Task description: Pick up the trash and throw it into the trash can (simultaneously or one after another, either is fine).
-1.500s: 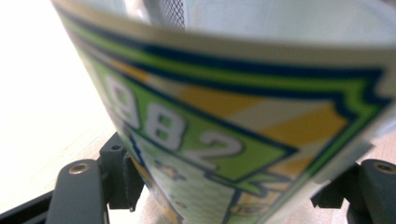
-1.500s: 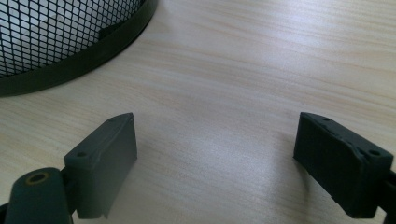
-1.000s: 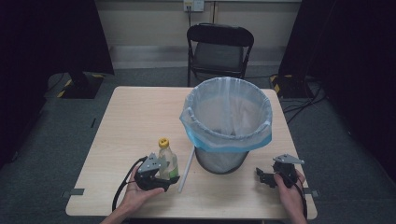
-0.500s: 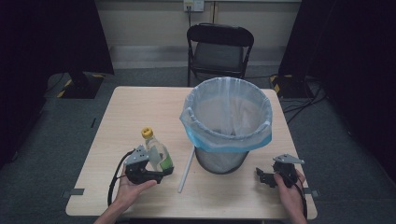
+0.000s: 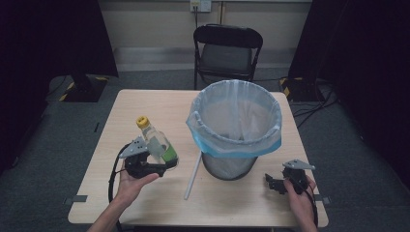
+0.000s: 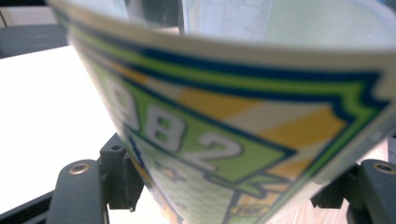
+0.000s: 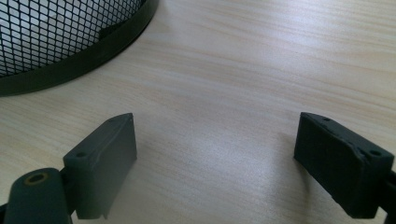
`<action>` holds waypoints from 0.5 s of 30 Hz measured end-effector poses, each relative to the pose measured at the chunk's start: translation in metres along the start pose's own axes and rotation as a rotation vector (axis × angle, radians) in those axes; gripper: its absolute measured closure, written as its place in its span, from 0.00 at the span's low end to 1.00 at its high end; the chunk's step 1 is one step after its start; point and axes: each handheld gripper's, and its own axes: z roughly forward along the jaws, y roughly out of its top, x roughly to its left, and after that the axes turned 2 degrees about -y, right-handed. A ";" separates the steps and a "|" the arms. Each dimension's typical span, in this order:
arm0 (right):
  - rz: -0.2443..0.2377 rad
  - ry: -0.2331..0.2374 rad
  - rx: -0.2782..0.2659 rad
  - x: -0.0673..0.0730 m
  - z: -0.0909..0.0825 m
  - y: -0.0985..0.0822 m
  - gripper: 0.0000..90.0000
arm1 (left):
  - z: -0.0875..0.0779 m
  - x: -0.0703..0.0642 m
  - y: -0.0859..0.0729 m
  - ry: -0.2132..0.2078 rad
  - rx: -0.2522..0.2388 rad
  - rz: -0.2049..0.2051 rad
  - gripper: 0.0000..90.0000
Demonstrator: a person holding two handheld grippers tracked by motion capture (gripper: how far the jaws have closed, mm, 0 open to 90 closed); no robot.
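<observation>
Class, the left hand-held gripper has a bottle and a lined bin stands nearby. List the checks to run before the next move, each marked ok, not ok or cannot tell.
1. Bottle clamped in the left hand-held gripper: ok, jaws on both sides of its label.
2. Bottle off the table: ok.
3. Cap on: ok.
4. Bin mouth open, liner over the rim: ok.
5. Right hand-held gripper clear of the bin: ok, open beside its base.
6. Straw out of the way: cannot tell.
</observation>
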 end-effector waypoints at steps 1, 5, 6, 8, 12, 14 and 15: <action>0.000 0.000 0.000 0.000 0.000 0.000 0.13 | 0.000 -0.001 0.001 0.000 -0.004 -0.009 0.31; 0.000 0.000 0.000 0.000 0.000 0.000 0.13 | 0.000 0.000 0.005 0.003 -0.013 -0.013 0.31; 0.000 0.000 0.000 0.000 0.000 0.000 0.13 | 0.000 0.000 0.007 0.000 -0.022 -0.012 0.31; 0.000 0.000 0.001 0.000 0.000 0.000 0.13 | -0.001 0.000 0.009 0.000 -0.029 -0.011 0.31; 0.000 0.000 0.000 0.000 0.000 0.000 0.13 | -0.006 0.001 0.021 0.004 -0.057 -0.008 0.31; 0.000 0.000 0.000 0.000 0.000 0.000 0.13 | -0.007 0.001 0.024 0.003 -0.068 -0.011 0.31; 0.000 0.000 0.000 0.000 0.000 0.000 0.13 | -0.009 0.001 0.027 0.002 -0.067 -0.002 0.31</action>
